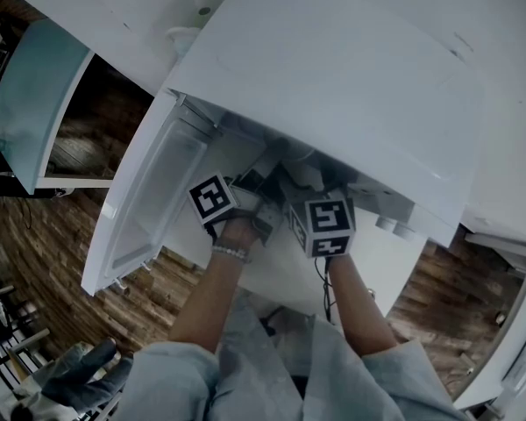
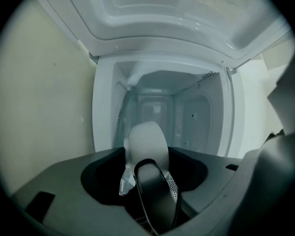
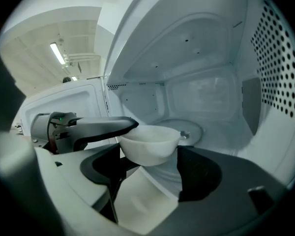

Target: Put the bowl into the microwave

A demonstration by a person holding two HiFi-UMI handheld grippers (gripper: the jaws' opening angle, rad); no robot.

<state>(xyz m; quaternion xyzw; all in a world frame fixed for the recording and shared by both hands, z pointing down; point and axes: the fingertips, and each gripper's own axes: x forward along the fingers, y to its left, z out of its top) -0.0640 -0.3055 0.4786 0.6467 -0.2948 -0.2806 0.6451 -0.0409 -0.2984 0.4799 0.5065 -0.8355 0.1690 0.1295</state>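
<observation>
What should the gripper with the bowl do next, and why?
Probably carry it a bit deeper and lower. The left gripper holds the bowl by its rim at the open microwave's mouth, not yet on the glass plate just beyond it.

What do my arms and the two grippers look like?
The left gripper and right gripper have smooth grey bodies with black hollows. Each carries a cube of black-and-white square markers: left cube, right cube. A dark cable hangs by the right one. Pale blue-grey sleeves cover the upper arms, and a bracelet circles the left wrist.
</observation>
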